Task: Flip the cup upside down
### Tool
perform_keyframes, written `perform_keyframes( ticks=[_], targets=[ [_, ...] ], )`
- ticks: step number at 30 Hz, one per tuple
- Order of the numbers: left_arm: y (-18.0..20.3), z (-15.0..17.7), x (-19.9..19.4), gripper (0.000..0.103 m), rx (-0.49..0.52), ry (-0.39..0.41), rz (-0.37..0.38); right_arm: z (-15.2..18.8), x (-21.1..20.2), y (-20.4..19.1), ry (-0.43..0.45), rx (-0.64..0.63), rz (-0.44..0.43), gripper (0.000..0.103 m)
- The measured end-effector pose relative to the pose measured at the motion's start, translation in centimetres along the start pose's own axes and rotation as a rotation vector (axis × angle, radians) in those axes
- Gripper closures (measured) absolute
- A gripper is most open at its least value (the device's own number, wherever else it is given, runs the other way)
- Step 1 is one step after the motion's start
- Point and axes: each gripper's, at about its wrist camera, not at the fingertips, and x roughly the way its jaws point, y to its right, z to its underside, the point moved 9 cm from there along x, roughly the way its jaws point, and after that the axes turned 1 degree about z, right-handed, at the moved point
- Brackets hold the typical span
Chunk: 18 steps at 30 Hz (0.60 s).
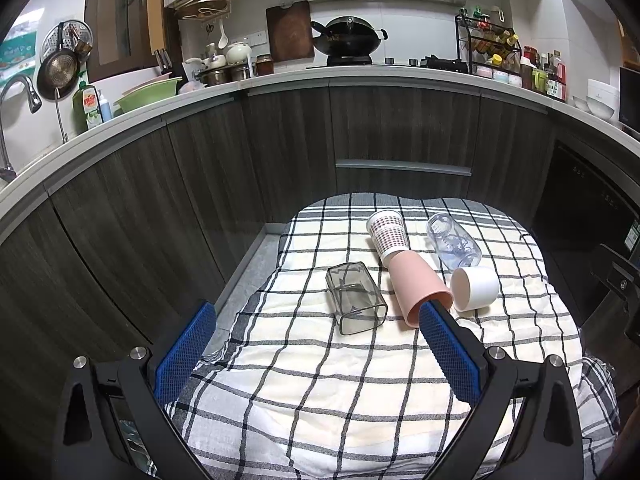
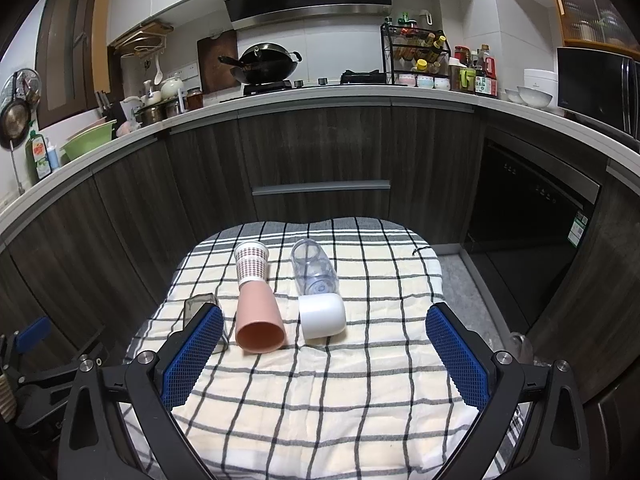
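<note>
Kitchen, checked cloth: five cups lying mid-bench. Both claws apart, empty. Grip pink cup across sides, rotate mouth down.

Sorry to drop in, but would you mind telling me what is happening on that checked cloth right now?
Nothing is held yet. Both tongs, left tongs and right tongs, hang open above the checked cloth. Five cups lie on their sides there: a pink cup, a white cup, a dotted paper cup, a clear round cup and a smoky square cup. None has been flipped.
</note>
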Motion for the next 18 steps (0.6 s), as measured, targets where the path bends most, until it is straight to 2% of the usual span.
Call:
perform_keyframes(
  ticks=[18],
  targets=[
    [0.32, -0.28, -0.87, 0.0, -0.005, 0.02, 0.011, -0.24, -0.65, 0.04, 0.013, 0.006, -0.004, 0.001]
  ],
)
